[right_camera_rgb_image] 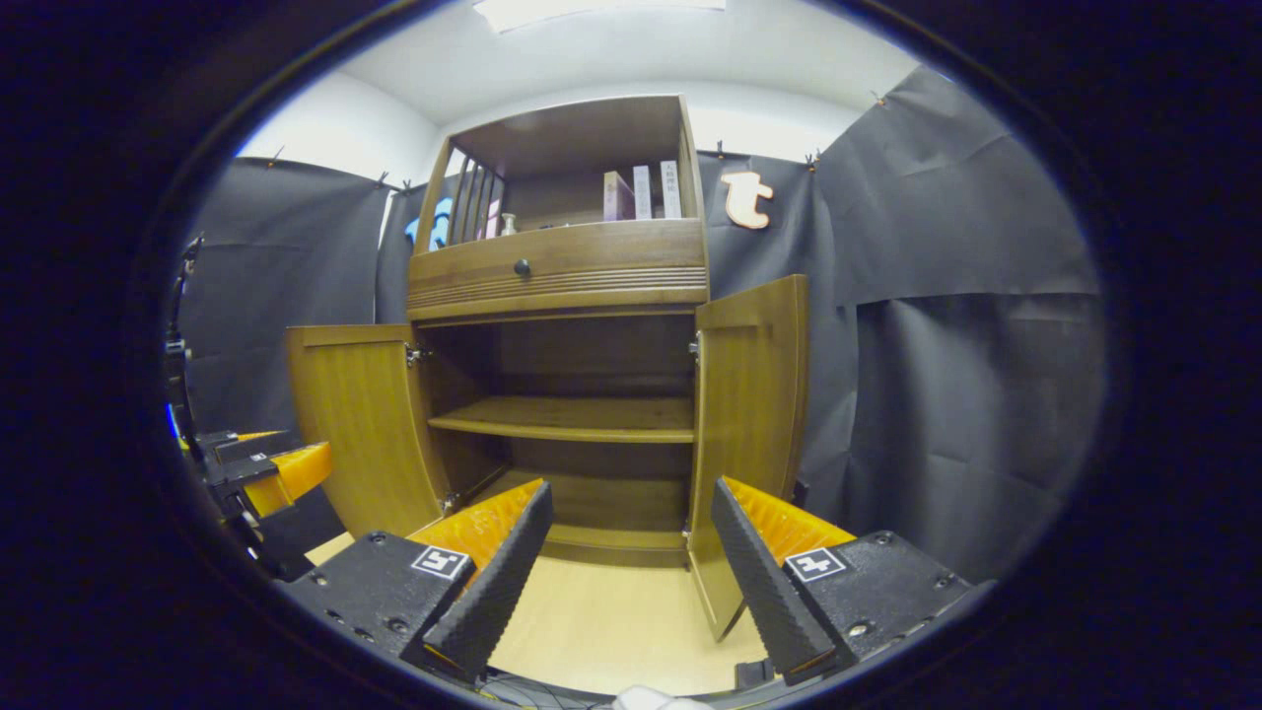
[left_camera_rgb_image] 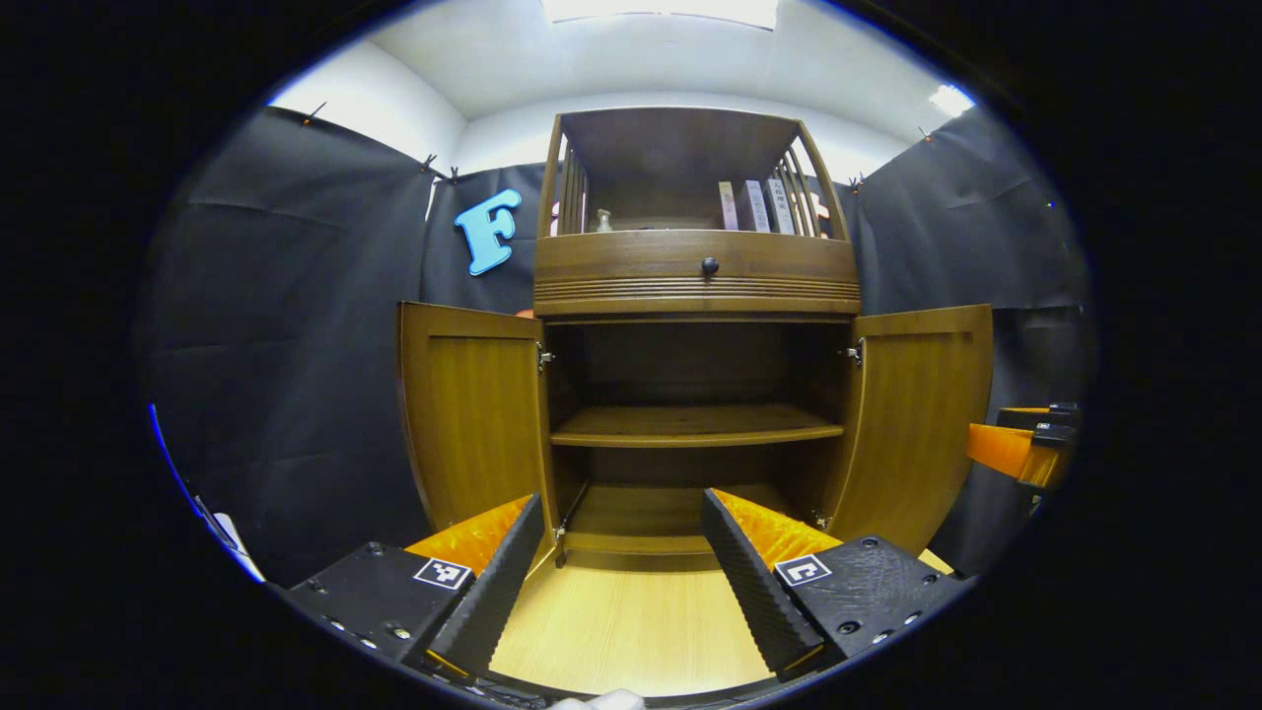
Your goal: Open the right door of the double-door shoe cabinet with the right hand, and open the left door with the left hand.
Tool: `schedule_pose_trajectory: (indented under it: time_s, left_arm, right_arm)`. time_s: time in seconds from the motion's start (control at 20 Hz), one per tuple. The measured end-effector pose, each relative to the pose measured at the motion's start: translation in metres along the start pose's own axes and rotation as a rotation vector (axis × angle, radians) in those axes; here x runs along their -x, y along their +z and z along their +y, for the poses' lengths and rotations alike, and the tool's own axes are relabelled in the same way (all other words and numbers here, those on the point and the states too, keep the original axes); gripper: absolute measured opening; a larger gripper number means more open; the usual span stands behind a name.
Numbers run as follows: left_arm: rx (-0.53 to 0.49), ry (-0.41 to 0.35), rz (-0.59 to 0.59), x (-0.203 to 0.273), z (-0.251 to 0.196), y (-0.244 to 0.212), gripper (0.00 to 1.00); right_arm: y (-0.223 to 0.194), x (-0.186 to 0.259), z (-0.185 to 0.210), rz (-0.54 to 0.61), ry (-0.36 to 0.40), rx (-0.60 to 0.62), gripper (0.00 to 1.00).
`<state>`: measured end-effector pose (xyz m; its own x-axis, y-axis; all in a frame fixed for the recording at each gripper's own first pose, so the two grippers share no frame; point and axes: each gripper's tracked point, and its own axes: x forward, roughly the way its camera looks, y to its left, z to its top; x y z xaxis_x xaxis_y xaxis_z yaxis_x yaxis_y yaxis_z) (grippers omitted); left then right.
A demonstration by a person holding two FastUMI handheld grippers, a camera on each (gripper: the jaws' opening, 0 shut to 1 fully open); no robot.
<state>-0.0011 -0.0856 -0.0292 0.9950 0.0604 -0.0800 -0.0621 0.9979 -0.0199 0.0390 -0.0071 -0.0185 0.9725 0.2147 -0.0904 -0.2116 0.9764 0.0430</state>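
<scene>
Both doors of the shoe cabinet (left_camera_rgb_image: pixel 696 286) stand swung out. We see the left door (left_camera_rgb_image: pixel 478 414) and the right door (left_camera_rgb_image: pixel 922 424) hanging wide off their hinges, with the inner shelf (left_camera_rgb_image: pixel 695 426) bare between them.

The left gripper (left_camera_rgb_image: pixel 621 562) sits low in front of the opening, fingers spread, nothing between them. The right gripper (right_camera_rgb_image: pixel 631 557) is likewise spread and empty, close to the free edge of the right door (right_camera_rgb_image: pixel 749 414); it also shows at the far right of the left gripper view (left_camera_rgb_image: pixel 1020 449).

We judge the opening itself done; what is left is clearing away cleanly. To do that well, we keep both grippers spread and draw straight back along the wooden floor (left_camera_rgb_image: pixel 631 621), staying apart from the door edges so neither leaf gets nudged toward closing.
</scene>
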Motion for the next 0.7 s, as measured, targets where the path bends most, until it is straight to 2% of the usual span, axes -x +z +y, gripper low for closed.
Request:
schedule_pose_trajectory:
  time_s: [0.3,0.7]
  left_arm:
    - [-0.01,-0.031,-0.007,0.002,-0.008,0.005,0.96]
    - [-0.037,-0.035,-0.023,-0.002,-0.011,0.012,0.96]
  right_arm:
    - [0.0,0.001,-0.001,0.004,-0.007,0.008,1.0]
    - [0.002,-0.001,0.0,-0.007,-0.004,0.007,1.0]
